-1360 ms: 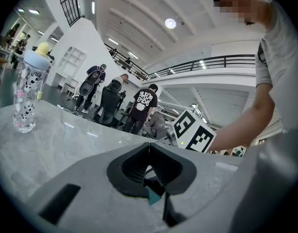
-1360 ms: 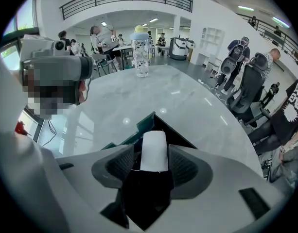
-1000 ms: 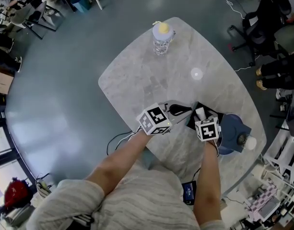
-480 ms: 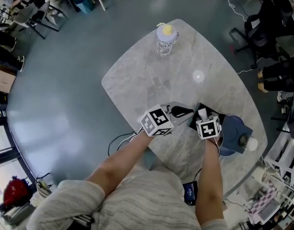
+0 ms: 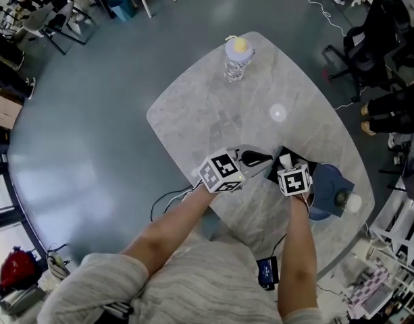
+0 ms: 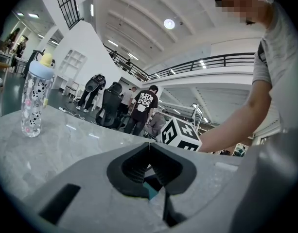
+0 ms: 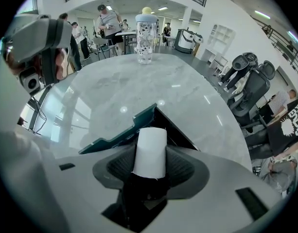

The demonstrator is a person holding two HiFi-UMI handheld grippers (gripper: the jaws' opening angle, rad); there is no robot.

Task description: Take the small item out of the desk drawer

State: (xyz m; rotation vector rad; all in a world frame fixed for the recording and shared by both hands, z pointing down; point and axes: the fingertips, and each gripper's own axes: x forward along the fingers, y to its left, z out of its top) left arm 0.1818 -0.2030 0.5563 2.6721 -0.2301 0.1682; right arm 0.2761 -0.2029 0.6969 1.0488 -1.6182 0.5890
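A small dark teal desk drawer unit (image 5: 308, 167) (image 7: 120, 134) stands open on the marble table (image 5: 213, 106), near its front right. My right gripper (image 7: 149, 168) (image 5: 286, 165) is shut on a small white cylindrical item (image 7: 149, 152) (image 5: 284, 158), held just above the open drawer. My left gripper (image 6: 149, 152) (image 5: 255, 158) is to the left of the unit. Its jaws are pressed together, with a sliver of teal (image 6: 149, 190) of the unit showing between them. The inside of the drawer is hidden.
A clear bottle with a yellow top (image 5: 237, 58) (image 6: 36, 98) (image 7: 144, 33) stands at the table's far end. A blue cap (image 5: 330, 183) lies right of the drawer unit. Office chairs (image 7: 251, 89) and people stand around the table.
Almost nothing: the head view has shifted a little, and both grippers stay where they were with the same hold.
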